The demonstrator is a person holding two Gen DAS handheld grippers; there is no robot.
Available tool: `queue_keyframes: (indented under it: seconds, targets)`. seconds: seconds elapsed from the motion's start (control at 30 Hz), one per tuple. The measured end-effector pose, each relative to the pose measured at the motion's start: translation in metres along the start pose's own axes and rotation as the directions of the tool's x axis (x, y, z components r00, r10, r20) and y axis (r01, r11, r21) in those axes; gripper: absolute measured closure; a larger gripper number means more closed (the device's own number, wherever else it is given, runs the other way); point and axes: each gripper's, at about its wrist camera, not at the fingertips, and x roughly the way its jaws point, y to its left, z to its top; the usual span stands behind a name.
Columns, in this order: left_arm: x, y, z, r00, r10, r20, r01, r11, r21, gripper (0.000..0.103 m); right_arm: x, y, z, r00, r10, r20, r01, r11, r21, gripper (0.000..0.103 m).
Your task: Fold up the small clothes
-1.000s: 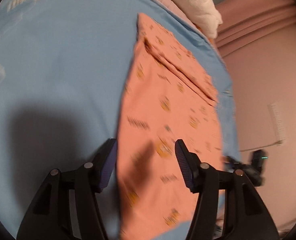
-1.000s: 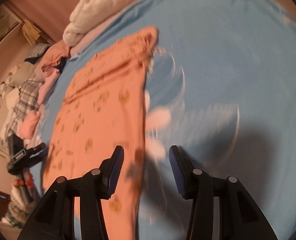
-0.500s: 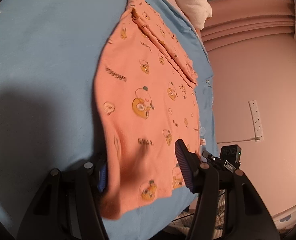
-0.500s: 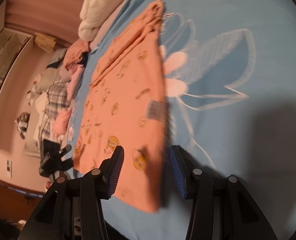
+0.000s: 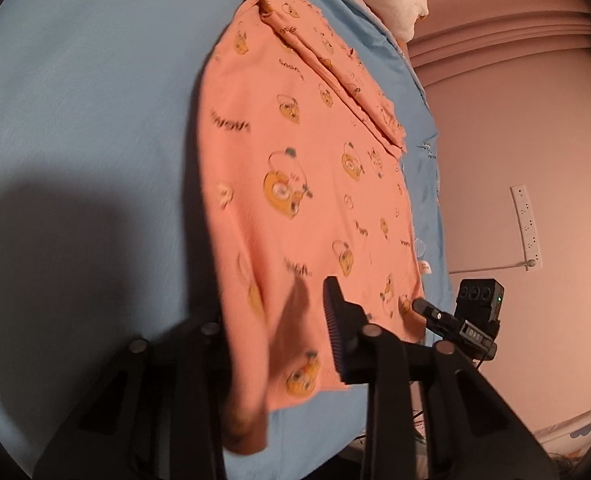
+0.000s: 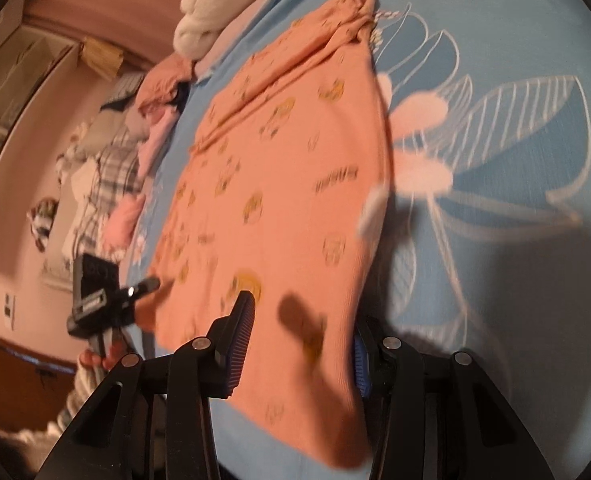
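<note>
An orange garment (image 5: 295,168) printed with small bears lies flat on a blue bed sheet (image 5: 75,120). In the left wrist view my left gripper (image 5: 275,312) straddles its near left corner. The jaws are closing, the cloth drapes over the left finger and hides it, and a gap still shows beside the right finger (image 5: 335,328). In the right wrist view the orange garment (image 6: 287,168) has its near right corner between the jaws of my right gripper (image 6: 301,320), which stands open. The cloth covers part of the right finger (image 6: 359,356).
A white folded blanket (image 6: 215,12) lies past the garment's far end. A heap of other clothes (image 6: 123,168) sits beside the bed. The sheet has a white flower print (image 6: 475,140). The bed's edge runs close to the garment, with a power strip (image 5: 529,228) on the wall.
Both grippers came forward and down onto the garment's near edge, so its two corners now sit between the jaws. The left jaws have narrowed.
</note>
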Motion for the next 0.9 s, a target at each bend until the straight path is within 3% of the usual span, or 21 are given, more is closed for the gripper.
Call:
queue_keyframes:
  seconds: [0.07,0.2,0.27,0.33,0.43,0.6,0.7,0.9]
  targets:
    - [0.0,0.0,-0.004,1.0,0.013,0.002,-0.013,1.0,-0.004,0.082,-0.002,0.005,-0.011,1.0,-0.012,-0.009,0.012,1.0,-0.024,0.061]
    - [0.001,-0.002,-0.003,1.0,0.03,0.0,-0.03,0.999,-0.014,0.097,-0.001,0.008,-0.014,0.997,-0.077,-0.009,0.077,0.996,-0.054,0.083]
    - [-0.003,-0.007,-0.001,1.0,-0.003,0.009,0.003,1.0,-0.016,0.099,-0.001,0.011,-0.012,0.995,-0.097,-0.014,0.096,0.993,-0.076,0.087]
    - [-0.01,-0.013,0.004,0.996,-0.074,0.039,0.075,0.997,-0.009,0.099,-0.004,0.016,-0.01,0.998,-0.067,-0.002,0.067,0.994,-0.084,0.094]
    - [-0.021,-0.023,0.018,0.976,-0.191,0.107,0.191,0.981,0.001,0.1,-0.021,0.029,0.0,0.995,0.051,0.082,-0.042,0.993,-0.115,0.096]
    - [-0.028,-0.034,0.046,0.927,-0.326,0.186,0.328,0.944,0.019,0.1,-0.04,0.047,0.029,0.962,0.176,0.208,-0.145,0.977,-0.158,0.096]
    - [-0.032,-0.042,0.065,0.909,-0.361,0.209,0.361,0.932,0.038,0.1,-0.048,0.054,0.047,0.94,0.219,0.263,-0.173,0.967,-0.188,0.096]
    - [-0.036,-0.05,0.112,0.901,-0.357,0.249,0.35,0.934,0.072,0.1,-0.052,0.06,0.079,0.919,0.229,0.321,-0.163,0.962,-0.218,0.096]
